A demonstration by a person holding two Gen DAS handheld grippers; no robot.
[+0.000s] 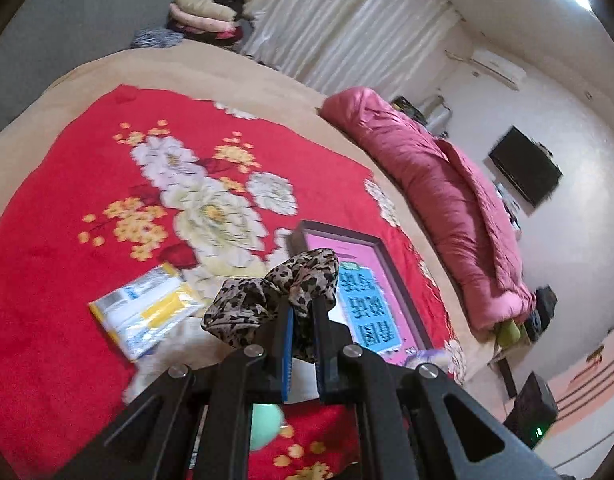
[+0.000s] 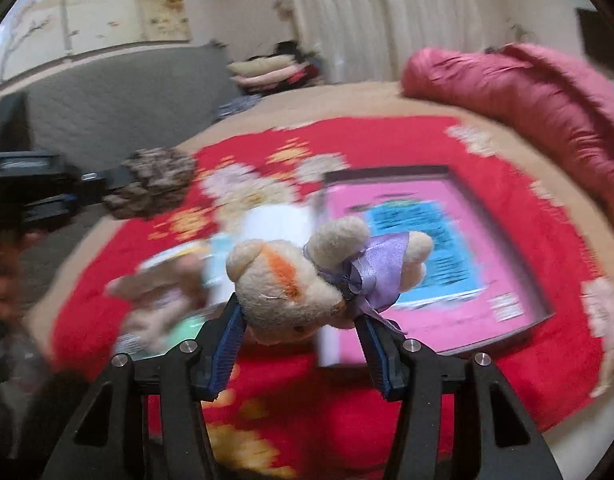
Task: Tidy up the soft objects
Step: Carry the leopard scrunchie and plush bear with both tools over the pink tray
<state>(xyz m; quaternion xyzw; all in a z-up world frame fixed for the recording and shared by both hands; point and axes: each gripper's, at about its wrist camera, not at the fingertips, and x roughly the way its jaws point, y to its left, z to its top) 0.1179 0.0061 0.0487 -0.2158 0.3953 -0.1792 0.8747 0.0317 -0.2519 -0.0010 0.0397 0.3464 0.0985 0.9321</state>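
My left gripper (image 1: 303, 312) is shut on a leopard-print scrunchie (image 1: 263, 292) and holds it above the red floral blanket (image 1: 67, 248). From the right wrist view the left gripper (image 2: 107, 190) and the scrunchie (image 2: 155, 184) show at the left edge. My right gripper (image 2: 299, 320) is shut on a cream teddy bear (image 2: 283, 284) with an orange patch and a purple ribbon. Its blue pads press the bear's head from both sides, and the bear hangs above the blanket (image 2: 387, 400). A pink shallow box (image 1: 391, 280) (image 2: 467, 248) with a blue label lies on the blanket just beyond both grippers.
A yellow-and-white packet (image 1: 147, 312) lies left of the box. A mint-green ball (image 1: 265, 424) shows under the left gripper. A second plush toy (image 2: 155, 300), blurred, lies left of the bear. A rolled pink quilt (image 1: 439, 200) runs along the bed's far right side. Folded bedding (image 1: 203, 16) is stacked at the back.
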